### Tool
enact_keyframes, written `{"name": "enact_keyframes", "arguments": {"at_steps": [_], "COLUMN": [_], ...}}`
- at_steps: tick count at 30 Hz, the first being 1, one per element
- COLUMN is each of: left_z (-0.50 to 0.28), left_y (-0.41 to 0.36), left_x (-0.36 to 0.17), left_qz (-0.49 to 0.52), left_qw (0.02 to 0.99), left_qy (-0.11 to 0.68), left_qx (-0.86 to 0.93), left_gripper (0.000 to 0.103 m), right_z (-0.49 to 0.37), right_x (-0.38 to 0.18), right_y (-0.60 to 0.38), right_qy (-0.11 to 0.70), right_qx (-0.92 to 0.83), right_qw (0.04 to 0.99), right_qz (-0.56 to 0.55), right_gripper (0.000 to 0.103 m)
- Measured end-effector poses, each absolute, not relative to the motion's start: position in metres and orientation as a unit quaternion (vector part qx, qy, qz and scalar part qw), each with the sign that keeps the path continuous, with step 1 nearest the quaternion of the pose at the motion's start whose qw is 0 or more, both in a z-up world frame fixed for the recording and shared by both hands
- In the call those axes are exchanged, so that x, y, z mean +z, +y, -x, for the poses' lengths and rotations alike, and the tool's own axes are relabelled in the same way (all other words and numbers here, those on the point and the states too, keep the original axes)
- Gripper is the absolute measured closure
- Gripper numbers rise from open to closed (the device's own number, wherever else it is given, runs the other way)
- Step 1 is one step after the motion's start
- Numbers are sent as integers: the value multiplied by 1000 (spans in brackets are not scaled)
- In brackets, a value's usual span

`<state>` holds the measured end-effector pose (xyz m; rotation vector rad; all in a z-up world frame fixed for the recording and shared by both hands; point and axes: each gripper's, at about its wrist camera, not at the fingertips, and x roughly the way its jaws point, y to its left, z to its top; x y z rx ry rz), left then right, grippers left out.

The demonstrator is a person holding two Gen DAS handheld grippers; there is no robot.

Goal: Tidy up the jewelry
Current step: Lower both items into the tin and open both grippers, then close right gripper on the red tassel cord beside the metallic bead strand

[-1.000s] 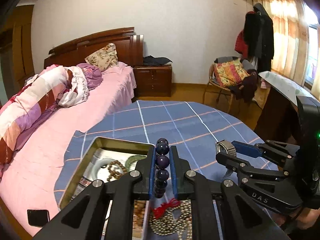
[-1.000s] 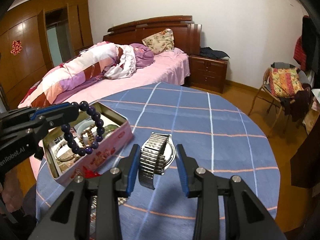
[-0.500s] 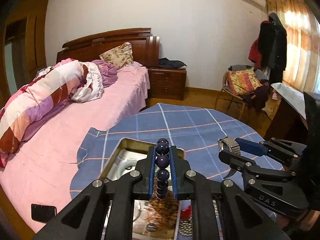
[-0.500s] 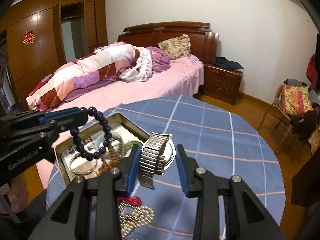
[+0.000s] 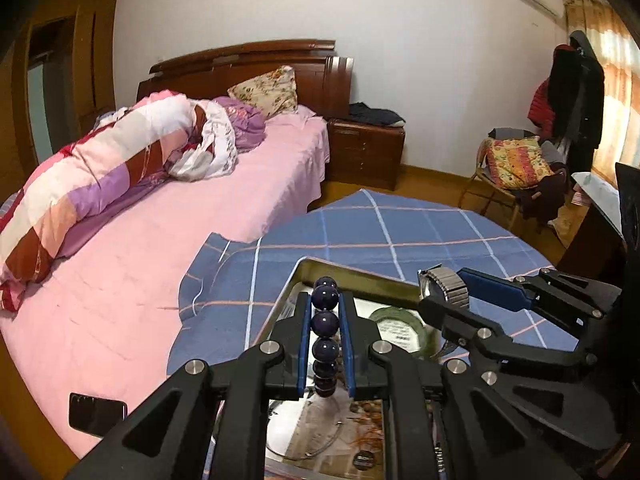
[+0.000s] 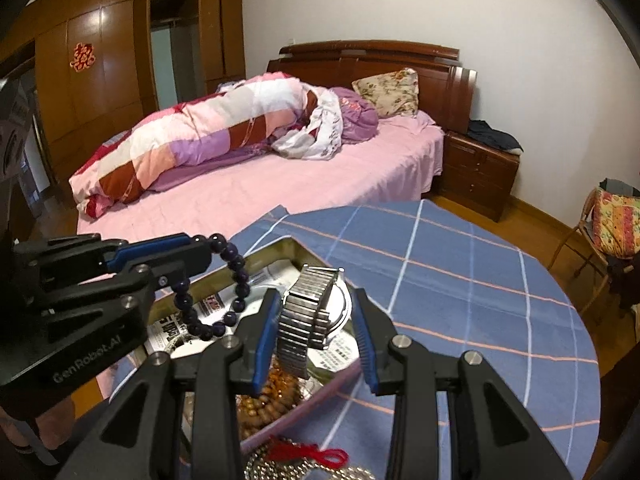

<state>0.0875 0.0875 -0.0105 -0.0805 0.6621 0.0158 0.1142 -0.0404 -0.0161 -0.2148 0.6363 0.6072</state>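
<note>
the left gripper (image 5: pixel 325 344) is pinched on a bracelet (image 5: pixel 325 326) of round, glossy, dark purple beads; in the left wrist view the beads run in a single file between the blue pads at lower centre. in the right wrist view the same bracelet (image 6: pixel 236 280) shows as a full loop hanging from that gripper (image 6: pixel 200 252) at centre left, over the tin (image 6: pixel 280 246).

the right gripper (image 6: pixel 316 336) holds a watch (image 6: pixel 308 312) at lower centre of its own view: a silver metal band of narrow ribbed links, folded over, with a round silver case behind it. the band lies against the left blue pad; whether the right pad touches the case cannot be told. in the left wrist view the watch (image 5: pixel 442 284) sits at the tip of that gripper (image 5: pixel 448 296), right of centre.

both pieces hang above the open, gold-rimmed tin (image 5: pixel 352 270), which stands on a blue checked tablecloth (image 6: pixel 460 280). inside it are printed paper, a green ring (image 5: pixel 400 330) and brown wooden beads (image 6: pixel 264 400). a silver bead chain with a red tassel (image 6: pixel 316 454) lies on the cloth at the bottom edge.

"genrobot.ai" is printed in grey on the left gripper's body; the paper's large red characters are too small to read.
</note>
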Motion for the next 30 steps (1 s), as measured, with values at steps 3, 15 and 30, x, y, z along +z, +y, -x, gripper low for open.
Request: {"name": "enact_keyframes", "arguments": {"at_steps": [3,15,30], "left_z": [-92,-99,-88], "left_y": [90,93,88], "left_x": [-20,-43,-37], "left_qz": [40,43,42], "left_qw": [941,929,935], "left_qy": [336,366,352], "left_qx": [10,8,14], "left_gripper": [90,89,28], "right_z": [-120,-131,-108], "right_x": [-27,-54,-40], "right_y": [-33,-33,-102], "right_qy": [321,359,357], "right_qx": [297,298,269], "right_qw": [892,876,891], "right_qz": [114,123,77], "right_gripper": [64,63,28]}}
